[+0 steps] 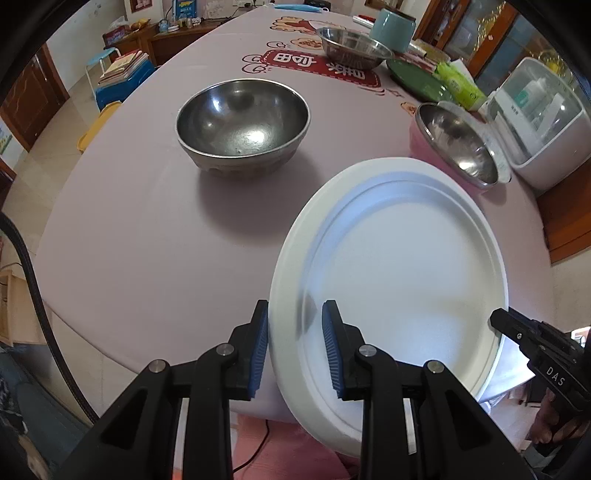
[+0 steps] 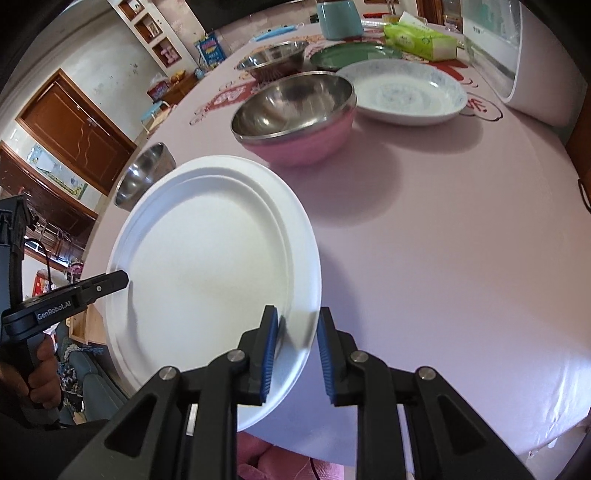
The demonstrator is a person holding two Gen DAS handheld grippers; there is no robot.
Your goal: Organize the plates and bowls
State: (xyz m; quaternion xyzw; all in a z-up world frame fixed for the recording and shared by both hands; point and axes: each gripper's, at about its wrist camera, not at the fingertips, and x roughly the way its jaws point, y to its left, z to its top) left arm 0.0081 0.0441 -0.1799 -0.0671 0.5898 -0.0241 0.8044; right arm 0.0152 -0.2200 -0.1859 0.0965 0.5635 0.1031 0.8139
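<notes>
A white plate (image 1: pixel 402 273) is tilted above the near edge of the pink table (image 1: pixel 147 229). My left gripper (image 1: pixel 294 345) stands open with the plate's left rim between its pads, which show a gap around it. My right gripper (image 2: pixel 297 352) is also open around the plate's (image 2: pixel 210 273) right rim. A grey steel bowl (image 1: pixel 242 120) sits mid-table. A pink-sided steel bowl (image 2: pixel 295 118) stands farther right, beside a speckled white dish (image 2: pixel 406 92).
A steel basin (image 1: pixel 352 46), a green plate (image 1: pixel 417 79), a teal pot (image 1: pixel 393 27) and a tissue pack (image 1: pixel 460 85) stand at the far right. A white appliance (image 1: pixel 539 122) fills the right edge. Stools stand on the floor at left.
</notes>
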